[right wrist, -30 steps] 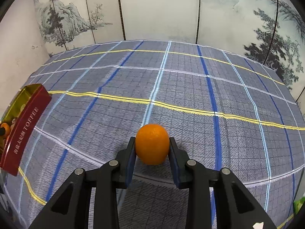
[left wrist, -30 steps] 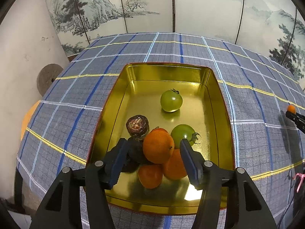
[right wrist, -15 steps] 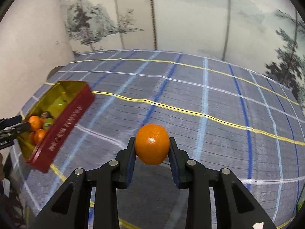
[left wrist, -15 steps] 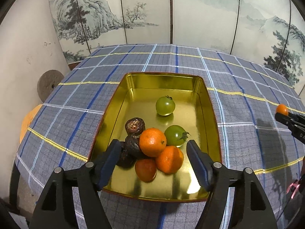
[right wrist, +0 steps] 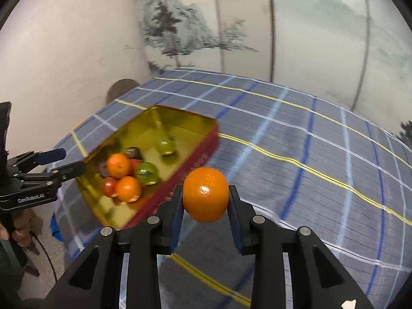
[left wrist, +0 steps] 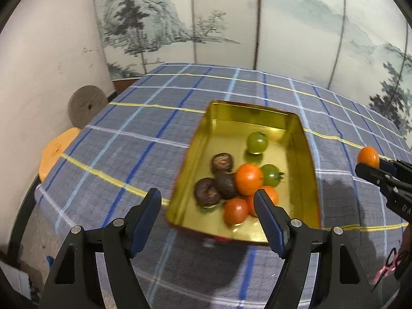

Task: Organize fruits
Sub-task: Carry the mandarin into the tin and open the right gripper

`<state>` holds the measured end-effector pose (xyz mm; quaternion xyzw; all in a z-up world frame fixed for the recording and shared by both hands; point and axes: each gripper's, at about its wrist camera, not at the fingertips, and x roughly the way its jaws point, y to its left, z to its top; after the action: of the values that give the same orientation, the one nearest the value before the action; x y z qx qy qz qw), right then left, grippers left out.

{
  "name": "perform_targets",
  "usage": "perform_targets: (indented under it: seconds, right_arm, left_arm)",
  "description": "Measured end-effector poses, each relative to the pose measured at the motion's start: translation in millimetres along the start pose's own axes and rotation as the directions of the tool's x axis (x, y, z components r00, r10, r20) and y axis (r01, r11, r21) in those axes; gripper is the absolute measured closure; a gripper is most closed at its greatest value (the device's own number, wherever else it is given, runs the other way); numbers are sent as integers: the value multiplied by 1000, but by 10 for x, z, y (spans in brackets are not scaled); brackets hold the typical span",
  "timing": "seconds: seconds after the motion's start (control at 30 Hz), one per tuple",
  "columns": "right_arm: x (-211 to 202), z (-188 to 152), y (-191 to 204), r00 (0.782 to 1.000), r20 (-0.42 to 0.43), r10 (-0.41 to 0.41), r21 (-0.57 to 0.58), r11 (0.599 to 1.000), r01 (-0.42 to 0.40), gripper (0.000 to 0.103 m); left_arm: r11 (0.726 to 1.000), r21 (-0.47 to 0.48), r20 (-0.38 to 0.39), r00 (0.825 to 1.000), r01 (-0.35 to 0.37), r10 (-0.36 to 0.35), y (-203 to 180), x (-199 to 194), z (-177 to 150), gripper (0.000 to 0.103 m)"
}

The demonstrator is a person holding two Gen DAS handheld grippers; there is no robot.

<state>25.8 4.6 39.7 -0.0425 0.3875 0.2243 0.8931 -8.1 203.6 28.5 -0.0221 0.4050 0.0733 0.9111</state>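
Observation:
A gold tin tray (left wrist: 307,154) with red outer walls sits on the checked tablecloth; it also shows in the right wrist view (right wrist: 203,152). In it lie several fruits: oranges (left wrist: 248,179), two green tomatoes (left wrist: 257,143), a red tomato (left wrist: 235,211) and dark brown fruits (left wrist: 207,193). My left gripper (left wrist: 207,208) is open and empty, held above the tray's near left corner. My right gripper (right wrist: 206,199) is shut on an orange (right wrist: 206,194), held in the air just right of the tray; it also shows in the left wrist view (left wrist: 368,157).
The blue-grey checked tablecloth (right wrist: 309,154) covers a round table. A painted folding screen (left wrist: 231,18) stands behind it. A round stone disc (left wrist: 86,105) and an orange stool (left wrist: 55,152) stand left of the table, below its edge.
My left gripper has drawn back and to the left from the fruit pile, still open. My right gripper has carried the orange leftward, close to the tray's right side.

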Motion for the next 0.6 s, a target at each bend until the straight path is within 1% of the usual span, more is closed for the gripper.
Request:
perform_targets:
  seconds: [0.1,0.17,0.33,0.6]
  right_arm:
    - [52,51,198,999,-3,33,-33,999,-33,73]
    - [92,70,319,999,-12,52,-55,997,-53,73]
    - [246,70,652,995,-45,90,-112,989,-95,73]
    - [473,-26,943,990,-106,96,-155,982,-112,73]
  left_arm:
    - [999,-18,-2,1000,-28,28,130,-43,-49,22]
    - [999,-24,-5,999,-43,43,202,-55,-78,22]
    - [997,-49,-19,998,-55,54,320,-48,-131,22]
    - [996,-62,-42,998,-57,54,420,-24,-216,21]
